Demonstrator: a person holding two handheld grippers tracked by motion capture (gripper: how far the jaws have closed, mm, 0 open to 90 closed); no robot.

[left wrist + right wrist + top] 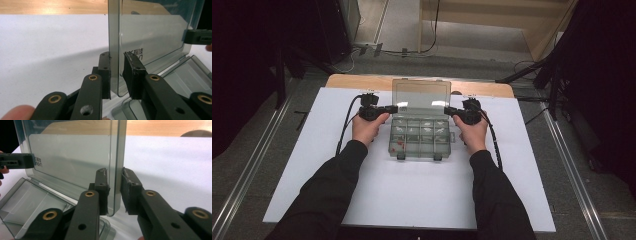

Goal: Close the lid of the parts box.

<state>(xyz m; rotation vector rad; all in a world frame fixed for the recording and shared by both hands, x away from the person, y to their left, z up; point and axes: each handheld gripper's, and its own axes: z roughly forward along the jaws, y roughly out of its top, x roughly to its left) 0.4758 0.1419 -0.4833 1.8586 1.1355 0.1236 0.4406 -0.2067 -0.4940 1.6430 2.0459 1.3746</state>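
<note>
High view: box [419,139] is sitting at frame centre on the white sheet [412,190], its lid [421,95] standing upright. Left gripper [393,108] and right gripper [449,110] are reaching the lid's two side edges.

Left gripper view: jaws are straddling the lid [150,32] edge at centre, one pad touching, a slight gap at the other.

Right gripper view: jaws are straddling the lid [75,157] edge, narrow gaps showing, not yet clamped.

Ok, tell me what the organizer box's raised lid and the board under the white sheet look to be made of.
Lid: probably hard plastic, smoke-tinted and see-through, glossy; the table shows through it and its edges are moulded round. Board: looks like light wood or a wood-look laminate, matt, with a tan, grain-like surface; which of the two I cannot tell.
</note>
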